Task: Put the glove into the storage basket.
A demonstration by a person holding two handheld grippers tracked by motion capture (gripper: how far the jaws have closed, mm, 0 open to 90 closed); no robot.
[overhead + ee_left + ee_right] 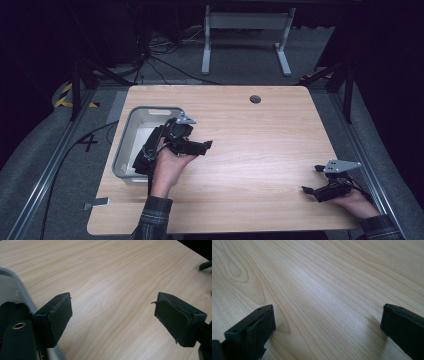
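Observation:
My left gripper (202,147) is held in a hand just right of a grey bin (125,132) and points right across the wooden table (250,145). In the left gripper view its jaws (112,302) stand open over bare wood, with the bin's rim (22,290) at the left. My right gripper (311,178) rests low near the table's front right corner, pointing left. In the right gripper view its jaws (328,310) are wide open with nothing but wood grain between them.
Dark items (145,137) lie inside the bin; I cannot tell what they are. A black part with a brass-coloured hole (18,340) sits by the left jaw. A round cable hole (255,99) is near the table's far edge. White table legs (245,37) stand beyond.

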